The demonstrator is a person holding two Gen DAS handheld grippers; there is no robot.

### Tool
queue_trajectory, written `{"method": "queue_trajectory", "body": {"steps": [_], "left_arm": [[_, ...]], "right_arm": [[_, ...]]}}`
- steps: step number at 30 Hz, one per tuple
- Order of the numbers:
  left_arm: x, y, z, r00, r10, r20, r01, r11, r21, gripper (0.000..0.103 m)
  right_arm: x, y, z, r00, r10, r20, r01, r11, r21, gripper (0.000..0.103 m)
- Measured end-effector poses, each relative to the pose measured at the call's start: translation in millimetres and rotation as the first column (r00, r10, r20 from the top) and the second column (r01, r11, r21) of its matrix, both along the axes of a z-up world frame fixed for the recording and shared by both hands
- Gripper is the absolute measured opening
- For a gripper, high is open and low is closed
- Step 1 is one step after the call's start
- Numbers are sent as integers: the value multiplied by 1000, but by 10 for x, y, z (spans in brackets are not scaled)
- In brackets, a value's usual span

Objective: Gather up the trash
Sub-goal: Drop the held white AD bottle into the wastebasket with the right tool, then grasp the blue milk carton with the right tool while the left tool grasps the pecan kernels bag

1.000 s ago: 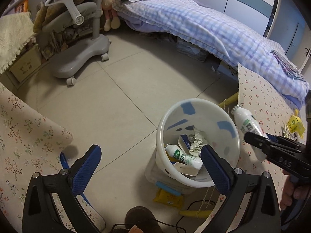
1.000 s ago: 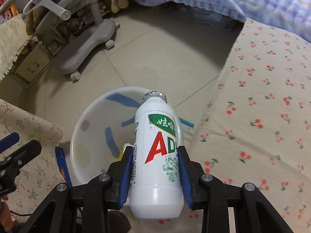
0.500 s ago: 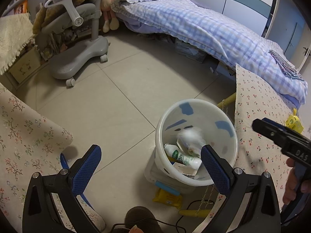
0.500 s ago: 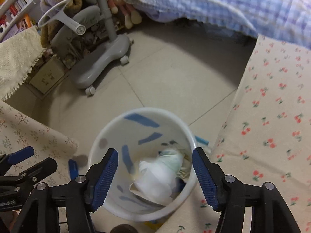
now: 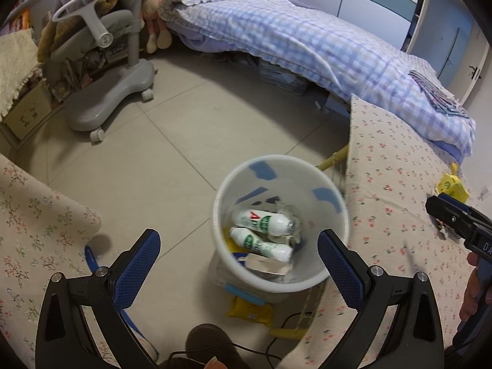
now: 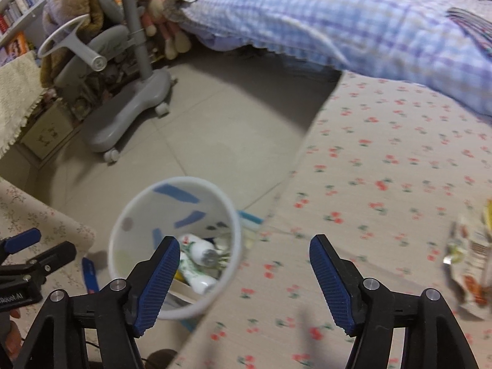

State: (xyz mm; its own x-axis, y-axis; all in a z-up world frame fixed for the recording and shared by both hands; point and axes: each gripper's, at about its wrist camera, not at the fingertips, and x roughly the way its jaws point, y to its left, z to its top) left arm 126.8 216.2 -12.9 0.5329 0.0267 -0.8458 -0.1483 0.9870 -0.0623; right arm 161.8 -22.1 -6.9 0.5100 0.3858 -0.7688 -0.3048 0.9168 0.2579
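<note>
A white trash bin (image 5: 332, 215) with blue patches stands on the floor beside the cherry-print table (image 5: 399, 209). Two white AD bottles (image 5: 264, 221) lie inside it with crumpled paper and a carton; they also show in the right wrist view (image 6: 200, 250). My left gripper (image 5: 236, 261) is open and empty, above the near side of the bin. My right gripper (image 6: 244, 273) is open and empty, over the table's left edge next to the bin (image 6: 129, 224). Crumpled wrappers (image 6: 470, 264) lie on the table at the far right, and a yellow wrapper (image 5: 452, 184) lies there too.
A yellow packet (image 5: 249, 310) and a cable lie on the floor under the bin. A grey wheeled chair (image 5: 101, 92) stands at the back left. A bed with a blue checked quilt (image 5: 307, 40) runs along the back. A second floral-cloth table (image 5: 33, 215) is at the left.
My right gripper opened and dropped the AD bottle into the bin, where it now lies on the other trash. The right gripper then swung right over the table.
</note>
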Motion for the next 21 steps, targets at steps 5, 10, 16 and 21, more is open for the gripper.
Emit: {"method": "queue_trajectory", "body": {"steps": [5, 10, 16, 21], "left_arm": [[80, -293, 56, 999, -44, -6, 44, 999, 1, 103], [142, -600, 75, 996, -94, -11, 94, 996, 10, 103], [180, -902, 85, 988, -150, -25, 150, 988, 23, 103], [237, -1095, 99, 983, -182, -32, 183, 983, 34, 103]], "right_arm": [[-28, -390, 9, 997, -81, -14, 80, 996, -47, 80], [-16, -906, -16, 977, -208, -43, 201, 972, -124, 87], [11, -1531, 6, 953, -296, -64, 278, 940, -199, 88], [106, -1981, -22, 959, -265, -100, 239, 946, -217, 88]]}}
